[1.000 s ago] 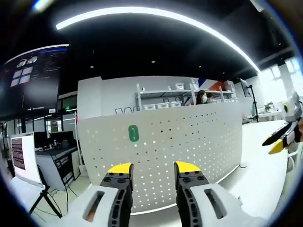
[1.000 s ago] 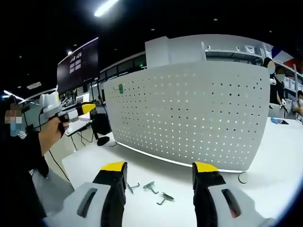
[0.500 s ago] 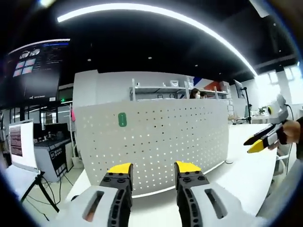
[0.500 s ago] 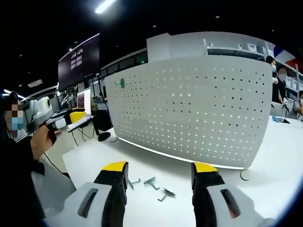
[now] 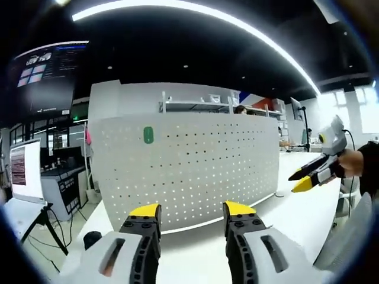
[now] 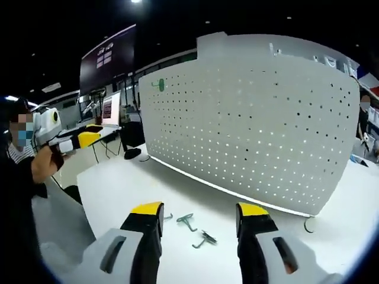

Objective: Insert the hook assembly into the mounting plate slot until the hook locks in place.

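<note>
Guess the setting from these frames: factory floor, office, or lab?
Probably a lab or demo workspace: a white pegboard stands on a white table, a wall screen hangs behind, and shelving holds bins.

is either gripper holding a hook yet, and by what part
Nothing is held. Both the left gripper and right gripper are open and empty; the hooks lie on the table.

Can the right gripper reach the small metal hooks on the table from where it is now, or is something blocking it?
Probably yes. The right gripper is open and empty, and the hooks lie loose on the white table just ahead, between its jaws. Nothing stands between them; the pegboard is farther back.
</note>
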